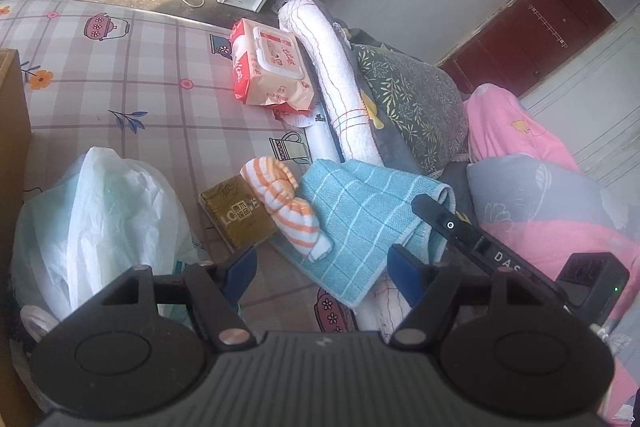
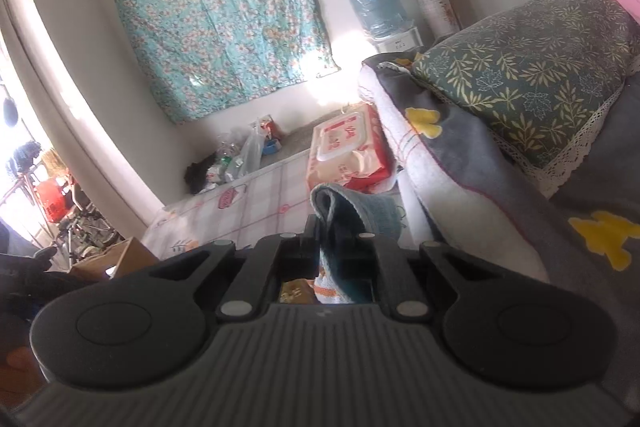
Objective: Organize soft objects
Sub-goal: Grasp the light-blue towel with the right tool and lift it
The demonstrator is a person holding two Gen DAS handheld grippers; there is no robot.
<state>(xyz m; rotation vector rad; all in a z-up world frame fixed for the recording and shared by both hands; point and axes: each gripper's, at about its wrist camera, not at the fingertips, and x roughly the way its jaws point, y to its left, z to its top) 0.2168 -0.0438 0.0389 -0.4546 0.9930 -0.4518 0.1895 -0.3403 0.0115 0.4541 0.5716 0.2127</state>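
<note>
A crinkled white plastic bag (image 1: 92,219) slumps at the left of the checked tabletop (image 1: 120,99), beside a glossy brown tissue pack (image 1: 236,215). An orange-and-white striped cloth (image 1: 286,205) lies twisted across the pack and onto the blue waffle-weave towel (image 1: 360,223) — the soft things gathered in one loose heap, apparently for sorting. The left gripper (image 1: 322,267) hovers just short of them, jaws released and empty. To the right, the right gripper (image 1: 434,209) reaches in from the bed side, its jaws clenched on the towel's far edge; in its own view the terry hem (image 2: 344,215) bunches into a thick fold between the jaws — likely pinched there to lift or fold it. Behind, a wipes packet (image 1: 272,67) sits by the rolled white mattress edge (image 1: 332,75) and a leaf-print pillow (image 1: 416,99).
</note>
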